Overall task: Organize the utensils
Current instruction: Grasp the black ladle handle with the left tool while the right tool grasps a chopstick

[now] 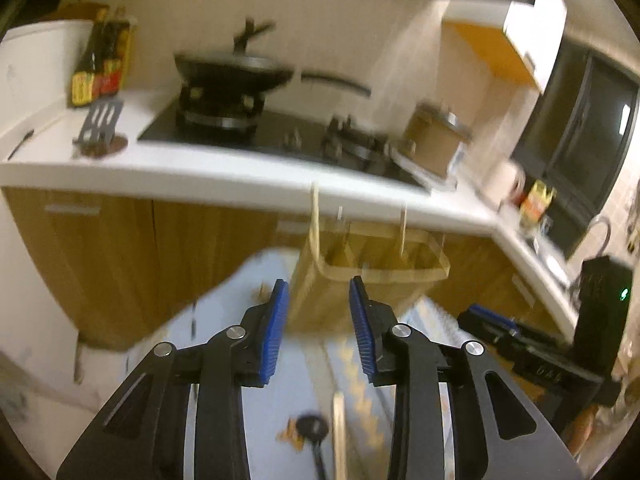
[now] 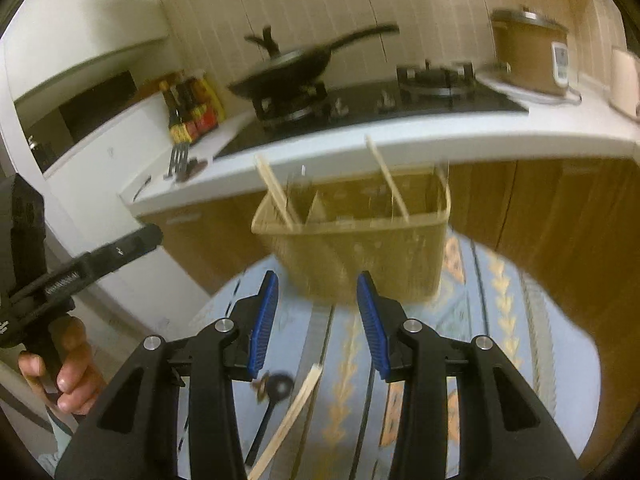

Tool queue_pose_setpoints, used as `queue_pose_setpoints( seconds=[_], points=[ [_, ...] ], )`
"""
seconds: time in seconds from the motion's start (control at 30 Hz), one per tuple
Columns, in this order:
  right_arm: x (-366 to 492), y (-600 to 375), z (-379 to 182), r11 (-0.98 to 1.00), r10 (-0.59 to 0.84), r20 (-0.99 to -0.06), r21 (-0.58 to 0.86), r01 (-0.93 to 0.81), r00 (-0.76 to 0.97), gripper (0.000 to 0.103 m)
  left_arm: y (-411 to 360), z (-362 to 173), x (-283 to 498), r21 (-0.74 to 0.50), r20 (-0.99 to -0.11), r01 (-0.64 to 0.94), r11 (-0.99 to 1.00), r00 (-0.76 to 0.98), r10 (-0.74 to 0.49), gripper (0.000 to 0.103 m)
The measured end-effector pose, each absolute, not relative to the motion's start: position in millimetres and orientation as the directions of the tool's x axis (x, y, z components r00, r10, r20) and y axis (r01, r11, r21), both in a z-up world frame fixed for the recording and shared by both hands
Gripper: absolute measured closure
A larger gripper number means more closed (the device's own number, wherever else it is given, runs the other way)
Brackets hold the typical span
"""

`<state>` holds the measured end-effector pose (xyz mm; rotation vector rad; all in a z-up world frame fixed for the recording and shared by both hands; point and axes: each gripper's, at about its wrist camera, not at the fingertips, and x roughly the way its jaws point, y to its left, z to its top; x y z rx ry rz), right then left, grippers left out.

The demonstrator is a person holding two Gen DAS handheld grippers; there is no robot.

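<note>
L gripper [image 1: 318, 292]: fingers spread, nothing btwn.
R gripper [image 2: 318, 286]: fingers spread, empty.
Holder [image 2: 356, 248]: on table [image 2: 520, 360], w/ chopsticks [image 2: 276, 196] inside.
Loose: black spoon [image 2: 276, 388] + chopstick pair [image 2: 296, 408] on table, near grippers.

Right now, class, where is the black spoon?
In both wrist views the spoon lies on the blue cloth, beside the loose chopsticks, nearer than the basket.

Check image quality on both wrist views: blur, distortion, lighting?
Left wrist: motion blur smears the wok and utensil basket; the left gripper stays sharp; fisheye bends the counter edge; warm, dim light. Right wrist: basket and tablecloth are blurred; the right gripper is crisp; dark vignette corners.
</note>
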<state>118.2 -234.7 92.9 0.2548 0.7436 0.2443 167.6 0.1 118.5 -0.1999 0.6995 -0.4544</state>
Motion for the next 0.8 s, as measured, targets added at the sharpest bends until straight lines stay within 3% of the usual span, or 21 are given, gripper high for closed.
queue_pose_setpoints(
  seconds=[0.3,0.5,0.8],
  points=[
    [86.6,-224.7,24.4,0.925,0.342,-0.738,0.372,-0.072,0.582,0.065,-25.1,6.7,145.0,-0.249,-0.824,0.365,0.897,0.406,-0.395,0.072],
    [75.6,-234.5,-0.9,0.919,0.342,-0.767,0.394,-0.022,0.543,0.065,-33.5,-32.2,135.0,-0.237,-0.866,0.361,0.902,0.342,-0.365,0.072],
    [77.9,-232.4,-20.9,0.920,0.341,-0.804,0.392,0.002,0.487,0.065,-60.9,-45.2,127.5,-0.098,-0.891,0.375,0.922,0.379,-0.249,0.072]
  ],
)
